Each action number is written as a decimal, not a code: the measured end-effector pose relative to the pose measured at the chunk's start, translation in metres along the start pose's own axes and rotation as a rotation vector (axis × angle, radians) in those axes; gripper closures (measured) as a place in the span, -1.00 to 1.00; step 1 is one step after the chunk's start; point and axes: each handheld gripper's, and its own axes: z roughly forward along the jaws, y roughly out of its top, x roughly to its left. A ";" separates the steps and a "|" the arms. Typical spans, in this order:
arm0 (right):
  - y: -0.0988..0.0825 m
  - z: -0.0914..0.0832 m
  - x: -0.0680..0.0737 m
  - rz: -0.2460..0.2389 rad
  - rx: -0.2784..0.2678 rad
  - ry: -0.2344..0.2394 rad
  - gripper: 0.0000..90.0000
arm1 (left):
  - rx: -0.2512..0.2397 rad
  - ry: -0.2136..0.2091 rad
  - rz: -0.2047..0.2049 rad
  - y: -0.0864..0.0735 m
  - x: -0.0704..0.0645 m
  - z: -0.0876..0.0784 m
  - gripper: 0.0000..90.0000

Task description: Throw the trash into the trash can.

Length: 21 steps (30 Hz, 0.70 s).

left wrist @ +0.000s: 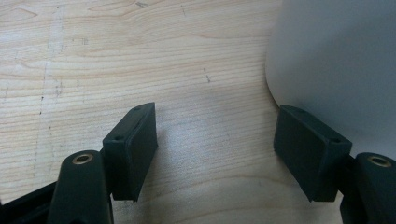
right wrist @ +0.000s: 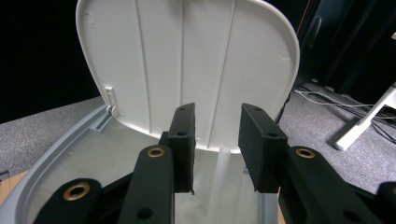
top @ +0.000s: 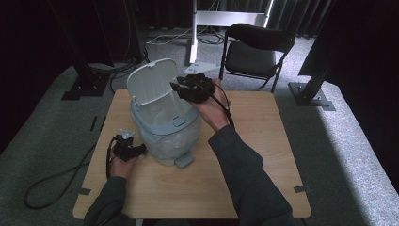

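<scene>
- Black plastic, your right gripper [top: 179, 86]: held over the open mouth of the bin [top: 164, 134], beside the raised lid. In the right gripper view its jaws stand a little apart with nothing between the pads [right wrist: 184, 140]; the gap shows the lid's ribbed underside.
- Black plastic, your left gripper [top: 141, 149]: low on the table, at the left of the bin's base. In the left gripper view its jaws stand wide apart, holding nothing; one pad [left wrist: 308, 154] lies just beside the bin's pale wall [left wrist: 336, 60]; whether it touches you cannot tell.
- Grey-blue pedal bin: stands on the left half of the table, lined with a clear bag, pedal [top: 183, 161] facing you.
- White lid [top: 151, 82]: hinged up, standing near upright at the bin's far side.
- Light wood-grain table [top: 263, 141]: rounded corners, scuffed and faintly marked, with short strips of tape at its edges.
- Grey carpet floor [top: 348, 155]: cables trail across it at left and behind the table.
- Black folding chair [top: 254, 52]: beyond the table's far edge.
- White stand [top: 197, 42]: behind the bin, beside the chair.
- Dark curtains: close the room at the back.
</scene>
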 end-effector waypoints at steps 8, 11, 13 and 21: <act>0.006 -0.002 -0.002 -0.004 -0.006 -0.010 0.46 | 0.001 -0.003 0.000 0.000 0.000 0.000 -0.33; 0.008 -0.003 -0.001 -0.009 -0.008 -0.012 0.46 | 0.001 -0.003 0.000 0.000 0.000 0.000 -0.33; 0.010 -0.002 -0.001 -0.008 -0.012 -0.013 0.46 | 0.001 -0.003 0.000 0.000 0.000 0.000 -0.33; 0.013 0.001 0.000 -0.015 -0.010 -0.014 0.46 | 0.001 -0.003 -0.001 0.000 0.000 0.000 -0.33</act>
